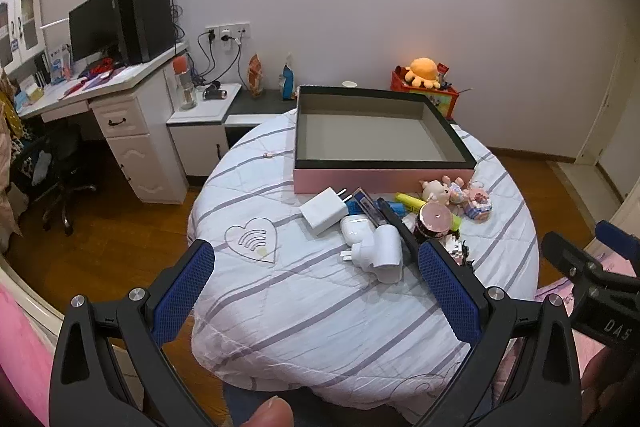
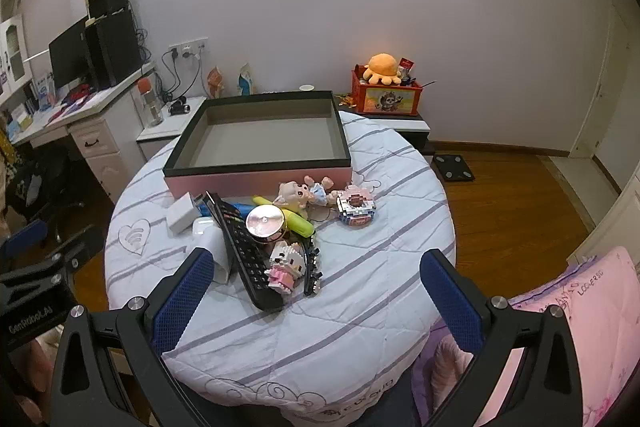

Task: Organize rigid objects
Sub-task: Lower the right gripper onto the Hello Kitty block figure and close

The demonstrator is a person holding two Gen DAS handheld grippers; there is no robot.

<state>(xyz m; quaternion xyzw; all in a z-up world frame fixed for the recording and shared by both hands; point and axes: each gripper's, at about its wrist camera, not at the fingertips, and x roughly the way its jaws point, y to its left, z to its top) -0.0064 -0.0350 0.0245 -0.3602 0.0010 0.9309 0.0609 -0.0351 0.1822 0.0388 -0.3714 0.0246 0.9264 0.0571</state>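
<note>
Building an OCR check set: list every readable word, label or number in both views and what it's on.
"DAS" on the right gripper's black body, cut off at the frame edge.
"GenRobot.AI" on the left gripper's black body.
"LOVERS" or similar on the pink quilt; reading uncertain.
Embroidered word on the tablecloth hem: upside down, unreadable.
Remote keys, red toy box and desk items: too small.

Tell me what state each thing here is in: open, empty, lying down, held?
Pink box: lid off, empty.
Left gripper: fingers wide open, holding nothing.
Right gripper: fingers wide open, holding nothing.
Remote: lying flat in the pile.
Round jar: lid on.
White charger: unplugged, lying flat.
</note>
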